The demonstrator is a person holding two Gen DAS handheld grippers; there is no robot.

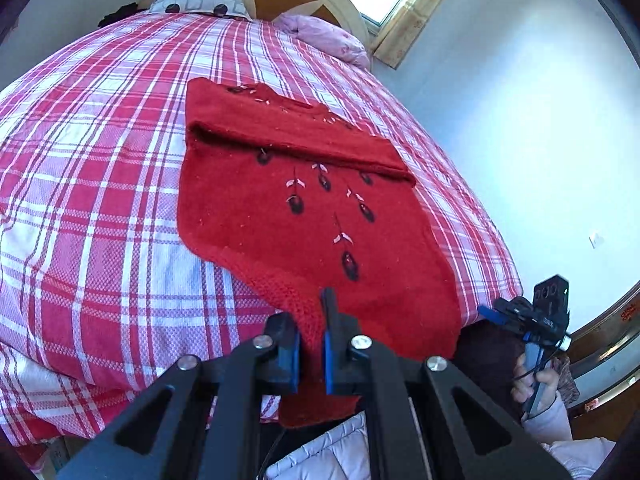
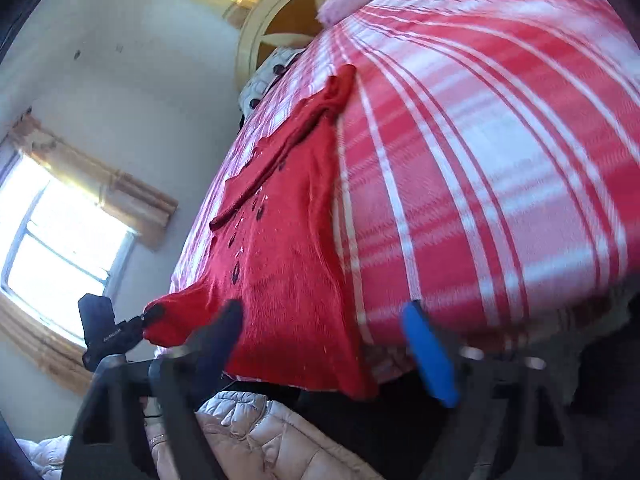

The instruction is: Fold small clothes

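Red sweater (image 1: 304, 208) lies flat on the plaid bed (image 1: 100, 200), sleeve folded across its chest, hem hanging over the near edge. Left tongs (image 1: 311, 350) — clamped on the ribbed hem corner, fabric pinched between the blue pads. Right tongs (image 2: 324, 344) — fingers spread wide apart, holding nothing, just beside the opposite hem corner. Pink pillow (image 1: 324, 36) near the headboard.
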